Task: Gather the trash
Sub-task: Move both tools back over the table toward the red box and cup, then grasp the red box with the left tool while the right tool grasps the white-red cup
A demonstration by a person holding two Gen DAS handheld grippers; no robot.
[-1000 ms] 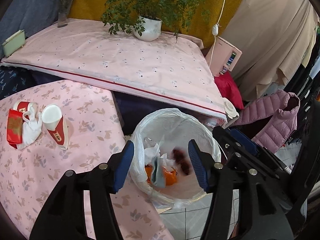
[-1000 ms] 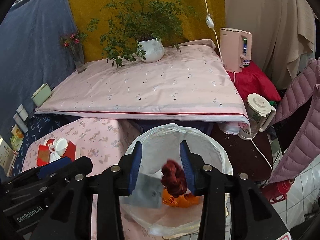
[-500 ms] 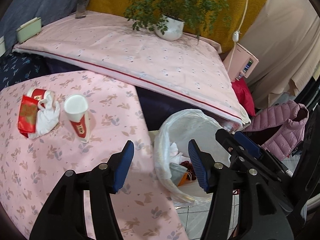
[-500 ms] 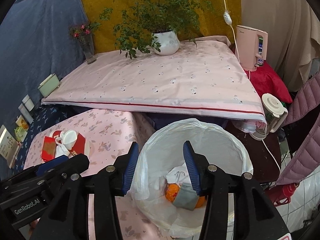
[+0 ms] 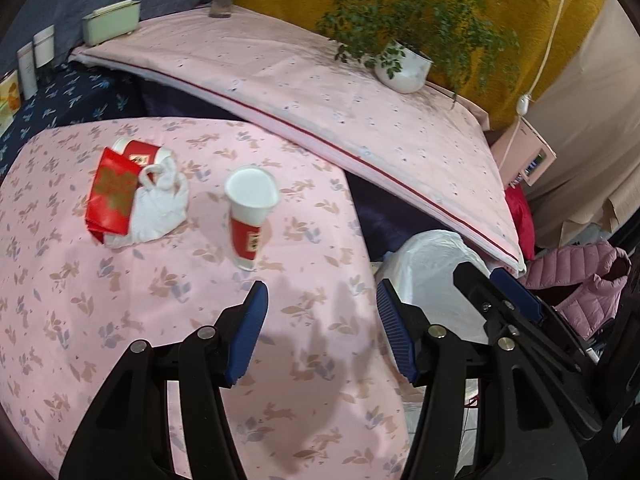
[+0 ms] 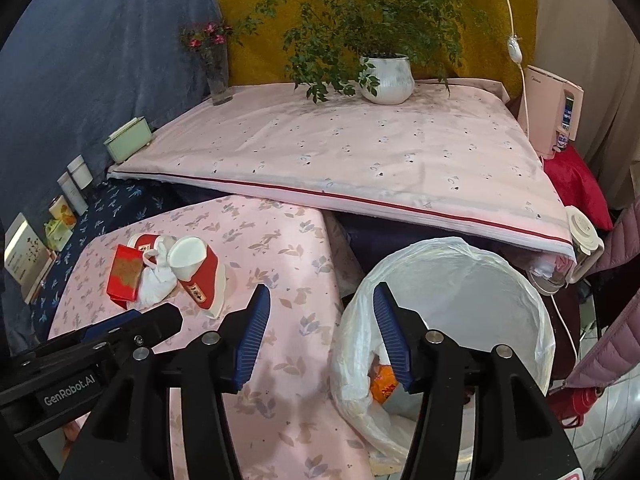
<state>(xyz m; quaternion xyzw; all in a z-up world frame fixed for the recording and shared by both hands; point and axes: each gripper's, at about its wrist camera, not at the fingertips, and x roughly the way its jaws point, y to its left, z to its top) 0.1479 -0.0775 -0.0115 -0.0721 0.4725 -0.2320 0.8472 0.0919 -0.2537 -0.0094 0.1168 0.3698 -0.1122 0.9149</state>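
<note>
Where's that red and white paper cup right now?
The paper cup stands on the pink table, just right of the crumpled red-and-white trash.

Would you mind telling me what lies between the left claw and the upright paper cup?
Nothing: only bare pink tablecloth separates the left claw from the paper cup, as the left wrist view shows.

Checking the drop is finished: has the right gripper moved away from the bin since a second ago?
Yes. The right gripper, jaws just opened and empty, has shifted left off the lined trash bin, now straddling the table edge.
</note>
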